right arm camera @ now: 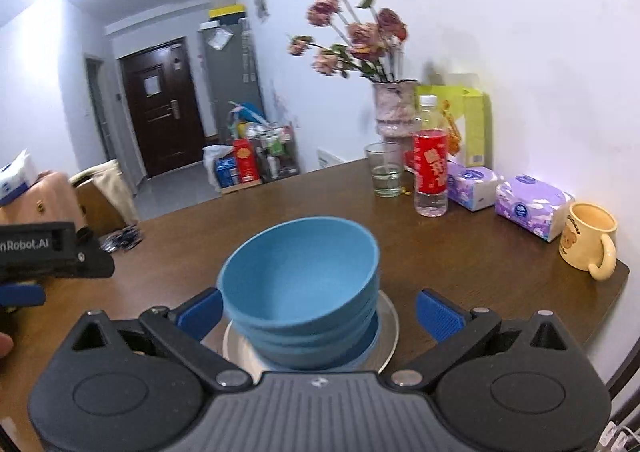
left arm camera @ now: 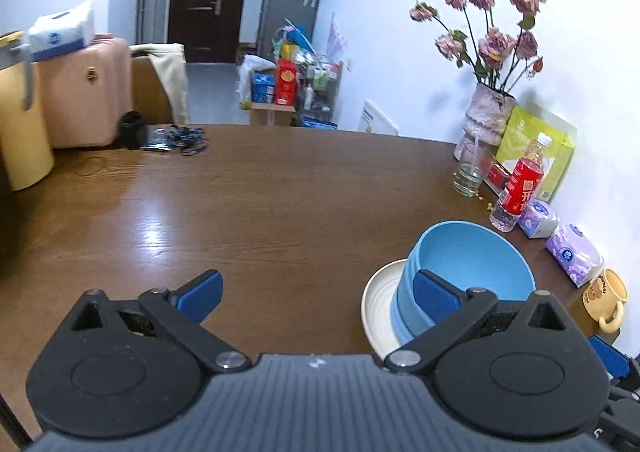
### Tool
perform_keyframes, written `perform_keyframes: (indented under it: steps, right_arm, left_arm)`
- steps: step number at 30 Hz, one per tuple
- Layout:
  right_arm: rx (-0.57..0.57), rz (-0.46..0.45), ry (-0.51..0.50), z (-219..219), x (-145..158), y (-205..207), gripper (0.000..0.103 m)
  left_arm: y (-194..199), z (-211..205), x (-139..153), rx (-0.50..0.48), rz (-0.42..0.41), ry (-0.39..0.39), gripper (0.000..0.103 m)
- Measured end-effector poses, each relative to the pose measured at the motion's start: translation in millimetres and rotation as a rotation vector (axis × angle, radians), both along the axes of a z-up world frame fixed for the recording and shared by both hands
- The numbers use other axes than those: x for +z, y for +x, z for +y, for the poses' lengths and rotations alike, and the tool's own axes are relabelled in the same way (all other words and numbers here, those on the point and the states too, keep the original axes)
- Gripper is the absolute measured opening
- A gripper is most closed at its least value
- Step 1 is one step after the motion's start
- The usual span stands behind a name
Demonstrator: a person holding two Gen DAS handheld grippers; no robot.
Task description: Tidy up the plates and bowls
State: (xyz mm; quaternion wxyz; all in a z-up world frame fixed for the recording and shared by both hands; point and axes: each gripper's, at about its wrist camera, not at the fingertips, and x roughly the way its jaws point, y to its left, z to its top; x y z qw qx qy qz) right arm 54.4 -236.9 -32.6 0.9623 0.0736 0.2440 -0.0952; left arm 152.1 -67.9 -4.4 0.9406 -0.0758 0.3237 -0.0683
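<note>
A stack of blue bowls (left arm camera: 468, 272) sits on a white plate (left arm camera: 378, 312) on the brown table (left arm camera: 280, 204), at the right of the left wrist view. My left gripper (left arm camera: 318, 298) is open and empty; its right finger (left arm camera: 436, 298) is in front of the bowls' near wall. In the right wrist view the bowls (right arm camera: 300, 284) sit on the plate (right arm camera: 390, 326) between the fingers of my right gripper (right arm camera: 318, 312), which is open wide around them, not touching. The left gripper shows at the left edge of that view (right arm camera: 24, 294).
Along the wall at the right stand a vase of dried roses (right arm camera: 394, 108), a glass (right arm camera: 384, 170), a red-labelled bottle (right arm camera: 430, 168), tissue packs (right arm camera: 532, 206) and a yellow mug (right arm camera: 588, 244). A pink case (left arm camera: 84, 92) and a yellow container (left arm camera: 20, 124) stand at the far left.
</note>
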Motion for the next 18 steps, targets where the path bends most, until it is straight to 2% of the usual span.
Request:
perform_keyframes:
  steps: [9, 18]
  right_arm:
    - [0.176, 0.002, -0.059, -1, -1, -52, 0.103]
    - [0.288, 0.005, -0.095, -27, -5, -95, 0.103]
  left_arm:
    - [-88, 2, 4, 0.147, -0.076, 0.023, 0.103]
    - [-164, -28, -15, 0.217, -0.070, 0.063, 0.103]
